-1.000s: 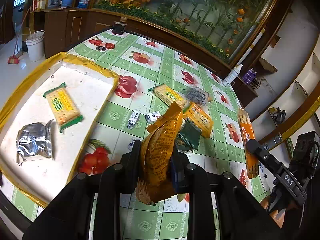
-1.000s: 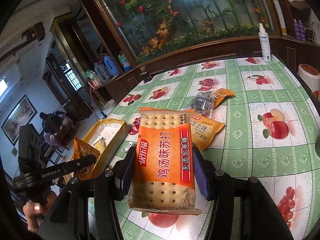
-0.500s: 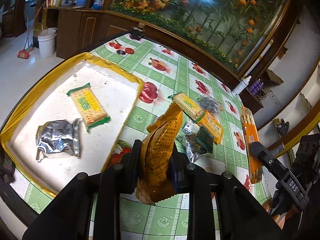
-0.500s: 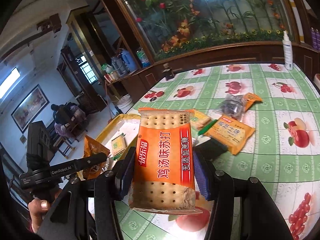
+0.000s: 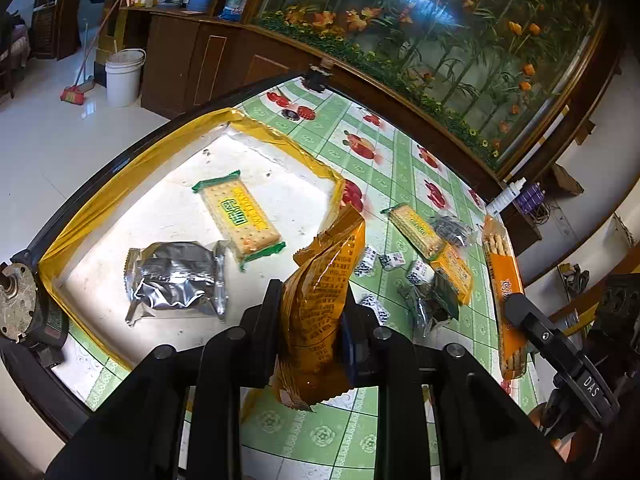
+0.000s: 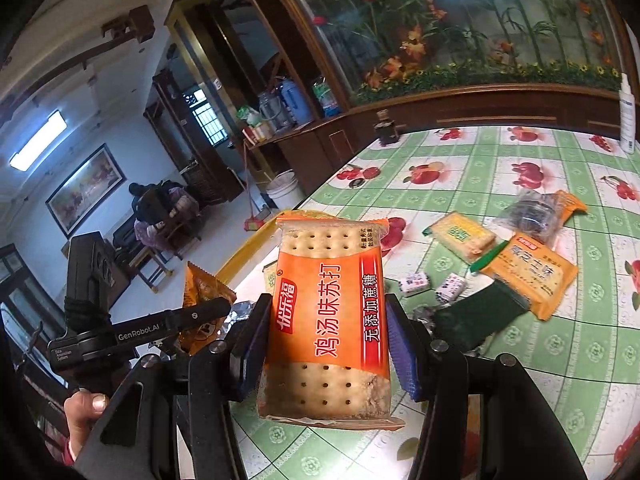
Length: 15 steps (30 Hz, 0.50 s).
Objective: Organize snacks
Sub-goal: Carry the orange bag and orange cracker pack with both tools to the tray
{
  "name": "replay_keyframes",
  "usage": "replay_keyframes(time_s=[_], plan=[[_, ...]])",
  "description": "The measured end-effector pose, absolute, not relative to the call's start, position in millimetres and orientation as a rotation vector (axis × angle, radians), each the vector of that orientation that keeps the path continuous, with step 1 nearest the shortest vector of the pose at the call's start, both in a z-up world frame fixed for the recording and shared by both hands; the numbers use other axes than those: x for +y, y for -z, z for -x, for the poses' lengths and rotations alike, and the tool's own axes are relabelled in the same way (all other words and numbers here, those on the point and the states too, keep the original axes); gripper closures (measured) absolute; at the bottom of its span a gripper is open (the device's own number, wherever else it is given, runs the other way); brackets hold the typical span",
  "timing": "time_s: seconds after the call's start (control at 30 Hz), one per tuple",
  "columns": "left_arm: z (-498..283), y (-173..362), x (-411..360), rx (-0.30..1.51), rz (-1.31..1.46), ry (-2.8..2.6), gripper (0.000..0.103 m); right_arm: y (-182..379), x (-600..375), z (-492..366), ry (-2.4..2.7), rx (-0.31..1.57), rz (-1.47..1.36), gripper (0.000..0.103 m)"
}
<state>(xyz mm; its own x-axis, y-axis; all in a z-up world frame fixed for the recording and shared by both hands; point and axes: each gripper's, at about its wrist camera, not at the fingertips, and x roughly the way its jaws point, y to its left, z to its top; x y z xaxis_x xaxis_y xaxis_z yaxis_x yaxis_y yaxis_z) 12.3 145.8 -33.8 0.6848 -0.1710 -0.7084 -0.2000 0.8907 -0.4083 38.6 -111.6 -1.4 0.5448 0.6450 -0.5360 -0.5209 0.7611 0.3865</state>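
My left gripper (image 5: 310,300) is shut on a yellow-brown snack bag (image 5: 324,304) and holds it above the right edge of the white tray (image 5: 120,160) with a yellow rim. The tray holds a green-edged cracker pack (image 5: 240,216) and a silver foil bag (image 5: 176,276). My right gripper (image 6: 326,316) is shut on an orange cracker pack (image 6: 328,316), held upright above the table; it also shows in the left wrist view (image 5: 504,292). The left gripper and its bag (image 6: 202,300) show at left in the right wrist view.
On the green fruit-print tablecloth (image 6: 500,152) lie a cracker pack (image 6: 460,236), an orange snack pack (image 6: 532,276), a clear bag of dark snacks (image 6: 532,212), a dark green packet (image 6: 476,316) and several small wrapped candies (image 6: 416,282). A white bottle (image 6: 627,120) stands at the far edge.
My left gripper has moved left toward the tray with the yellow-brown bag. My right gripper has followed leftward with the orange cracker pack. Both grips are unchanged.
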Motion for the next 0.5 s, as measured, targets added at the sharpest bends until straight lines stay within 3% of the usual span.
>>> replay_keyframes(time_s=[0.5], plan=[[-10, 49, 180, 0.835, 0.529, -0.076, 0.080, 11, -70, -54, -0.768, 0.745, -0.148, 0.048]])
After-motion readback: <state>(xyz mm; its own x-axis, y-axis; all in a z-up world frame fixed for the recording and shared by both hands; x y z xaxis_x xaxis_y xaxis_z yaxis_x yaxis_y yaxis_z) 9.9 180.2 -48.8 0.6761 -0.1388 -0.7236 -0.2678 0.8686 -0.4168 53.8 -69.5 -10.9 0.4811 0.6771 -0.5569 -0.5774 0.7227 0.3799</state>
